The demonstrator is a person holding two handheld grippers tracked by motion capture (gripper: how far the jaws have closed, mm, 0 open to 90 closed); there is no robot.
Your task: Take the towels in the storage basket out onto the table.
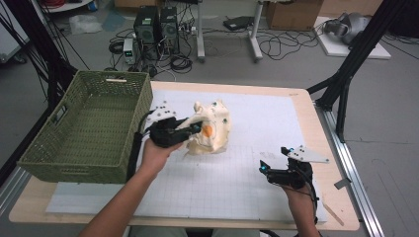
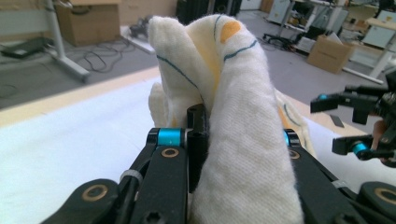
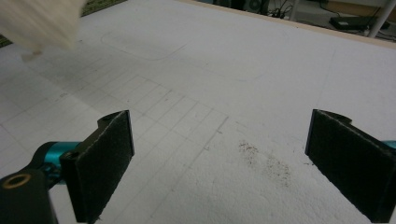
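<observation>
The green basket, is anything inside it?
The green basket looks empty: its woven floor and far walls show bare in the high view. The foot of its near wall hides a strip of the floor, so something small there cannot be ruled out.

one cloth (image 1: 211,127), one basket (image 1: 89,129), two tools

Left gripper (image 1: 190,131) raised off the table, jaws seemingly clamped, right gripper (image 1: 272,160) low, jaws wide apart

An empty green woven plastic basket (image 1: 84,133) stands on the left edge of the light wooden table (image 1: 316,148), beside the white gridded paper mat (image 1: 257,143).
</observation>
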